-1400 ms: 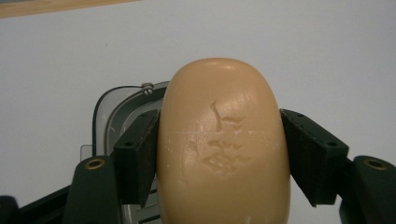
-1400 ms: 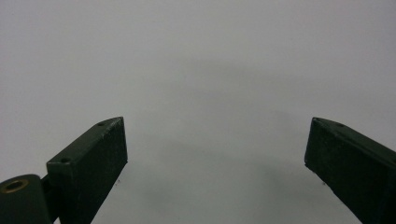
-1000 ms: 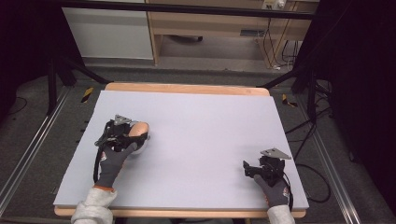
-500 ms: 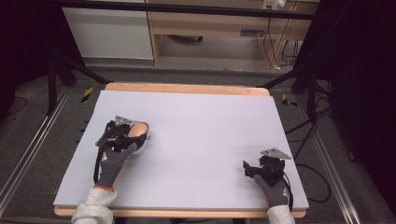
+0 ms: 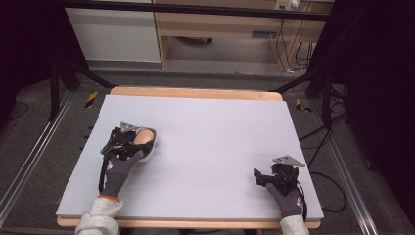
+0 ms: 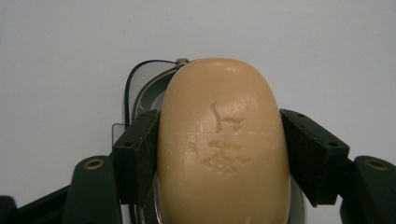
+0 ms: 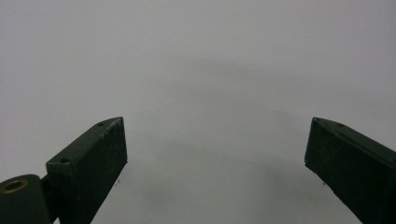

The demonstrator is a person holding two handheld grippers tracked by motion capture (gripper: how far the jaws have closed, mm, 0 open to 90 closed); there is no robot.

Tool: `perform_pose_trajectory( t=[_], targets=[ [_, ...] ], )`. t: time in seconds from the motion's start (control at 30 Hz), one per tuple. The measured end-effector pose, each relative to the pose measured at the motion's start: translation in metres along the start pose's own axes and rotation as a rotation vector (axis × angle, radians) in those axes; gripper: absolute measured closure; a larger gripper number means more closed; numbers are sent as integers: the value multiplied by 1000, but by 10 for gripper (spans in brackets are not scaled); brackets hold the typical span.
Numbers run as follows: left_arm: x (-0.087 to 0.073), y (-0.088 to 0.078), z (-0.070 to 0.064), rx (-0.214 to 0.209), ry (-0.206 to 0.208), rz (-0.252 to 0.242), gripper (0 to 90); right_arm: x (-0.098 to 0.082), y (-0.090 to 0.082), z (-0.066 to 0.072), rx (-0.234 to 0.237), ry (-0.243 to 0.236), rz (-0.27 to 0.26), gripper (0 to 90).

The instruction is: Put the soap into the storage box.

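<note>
Nothing has shifted since a second ago: my left gripper (image 5: 131, 142) still sits at the left-middle of the table (image 5: 205, 127), and my right gripper (image 5: 274, 177) still rests near the front right corner, well apart from it.

My left gripper is clamped on a bar of soap (image 6: 223, 144), one black jaw pressed flat against each long side. The soap is a smooth, rounded oval, tan-orange, with a patch of shallow chips and a short crack across its upper face. Under it I see a pale soap dish (image 6: 149, 91) with a dark rim, lying on the grey table top.

My right gripper's jaws stand wide apart, with bare grey table between them.
</note>
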State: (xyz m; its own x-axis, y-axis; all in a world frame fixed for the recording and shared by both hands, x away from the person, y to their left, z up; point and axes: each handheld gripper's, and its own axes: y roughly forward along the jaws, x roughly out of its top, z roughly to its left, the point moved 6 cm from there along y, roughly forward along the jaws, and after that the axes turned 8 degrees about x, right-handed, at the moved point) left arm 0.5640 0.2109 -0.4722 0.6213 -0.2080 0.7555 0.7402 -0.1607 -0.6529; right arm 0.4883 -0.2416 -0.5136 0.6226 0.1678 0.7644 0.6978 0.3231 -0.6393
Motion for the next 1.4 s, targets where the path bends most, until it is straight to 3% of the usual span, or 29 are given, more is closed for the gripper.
perform_pose_trajectory(
  t=[0.37, 0.9, 1.13, 1.4],
  targets=[
    [1, -2, 2, 1, -17, -10, 271, 0, 0, 0, 0, 0, -1, 59],
    [10, -26, -14, -68, -11, -87, 283, 0, -1, 0, -2, 5, -2, 59],
    [0, -38, -19, -93, 12, -98, 287, 0, -1, -1, -9, 8, -4, 59],
    [-15, -55, -16, -107, 25, -115, 286, -1, -3, -3, -15, 13, -7, 59]
  ],
)
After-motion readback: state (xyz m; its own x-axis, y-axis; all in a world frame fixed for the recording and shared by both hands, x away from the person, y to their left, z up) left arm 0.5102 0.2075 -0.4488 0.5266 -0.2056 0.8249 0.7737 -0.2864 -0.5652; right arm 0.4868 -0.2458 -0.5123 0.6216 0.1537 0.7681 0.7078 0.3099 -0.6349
